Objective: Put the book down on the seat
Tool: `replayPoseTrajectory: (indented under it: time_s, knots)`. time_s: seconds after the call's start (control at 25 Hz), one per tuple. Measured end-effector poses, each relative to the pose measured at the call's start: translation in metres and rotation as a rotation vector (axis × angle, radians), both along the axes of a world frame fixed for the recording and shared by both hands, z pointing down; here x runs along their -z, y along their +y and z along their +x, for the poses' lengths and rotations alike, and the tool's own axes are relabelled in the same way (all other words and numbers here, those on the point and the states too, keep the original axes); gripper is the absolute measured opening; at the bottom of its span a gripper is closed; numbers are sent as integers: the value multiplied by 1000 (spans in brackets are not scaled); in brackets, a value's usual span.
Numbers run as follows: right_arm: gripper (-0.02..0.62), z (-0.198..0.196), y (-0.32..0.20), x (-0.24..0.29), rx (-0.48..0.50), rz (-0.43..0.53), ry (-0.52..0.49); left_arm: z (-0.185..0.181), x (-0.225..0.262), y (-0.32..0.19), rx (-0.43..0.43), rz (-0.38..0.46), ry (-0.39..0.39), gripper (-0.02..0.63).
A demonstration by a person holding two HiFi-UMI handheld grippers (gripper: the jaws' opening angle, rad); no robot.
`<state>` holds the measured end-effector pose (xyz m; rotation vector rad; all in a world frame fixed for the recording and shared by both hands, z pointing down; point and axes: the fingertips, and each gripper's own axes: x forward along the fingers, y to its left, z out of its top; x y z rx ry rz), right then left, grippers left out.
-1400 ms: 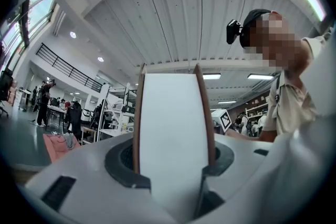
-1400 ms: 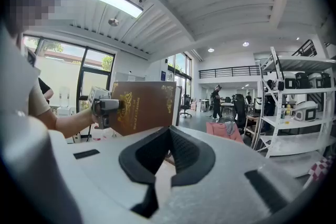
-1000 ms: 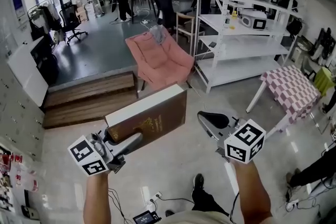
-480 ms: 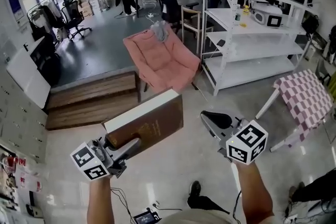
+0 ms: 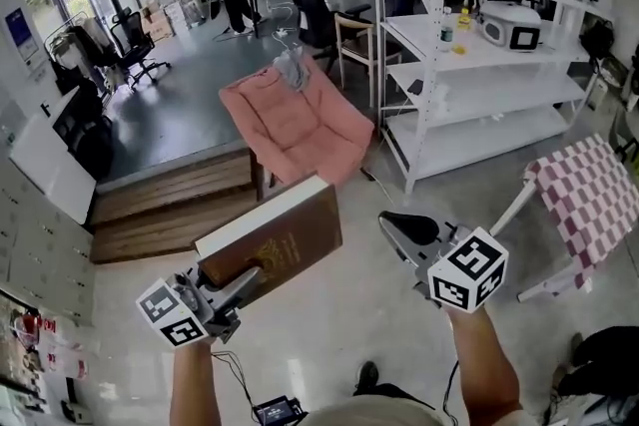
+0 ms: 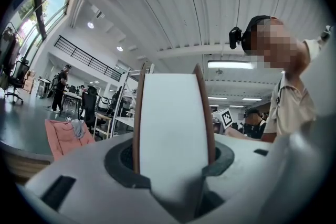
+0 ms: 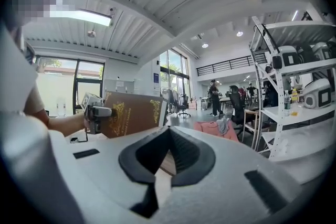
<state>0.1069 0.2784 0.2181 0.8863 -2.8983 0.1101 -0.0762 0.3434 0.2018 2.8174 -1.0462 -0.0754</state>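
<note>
A person's two arms reach forward over a pale floor [image 5: 339,334], each with a hand-held claw. The left claw [image 5: 238,286] is clamped on a thick hardback book [image 5: 275,244], one jaw pressed on each cover near a lower corner. The book has dark brown covers, with a gold ornament and gold lettering on the side facing the person, and a broad white block of pages. It is held in the air, tilted, with the white page edge turned up and to the left. Seen from the left claw's own camera, the white pages stand upright between two thin brown cover edges.

The right claw [image 5: 407,227] is beside the book and apart from it; its black jaws are together with nothing between them.

Beyond the book stands a pink armchair [image 5: 300,130] with a grey cloth [image 5: 292,67] draped on its back. The book does not touch it. A wooden step [image 5: 175,205] lies to the left, and a white shelving unit [image 5: 479,65] stands to the right.
</note>
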Motion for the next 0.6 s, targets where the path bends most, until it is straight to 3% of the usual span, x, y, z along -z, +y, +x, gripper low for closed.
replayPoseTrajectory:
  time_s: [0.6]
  knots:
    - [-9, 77, -59, 7, 9, 21, -59, 78, 10, -78, -11, -28, -74, 219]
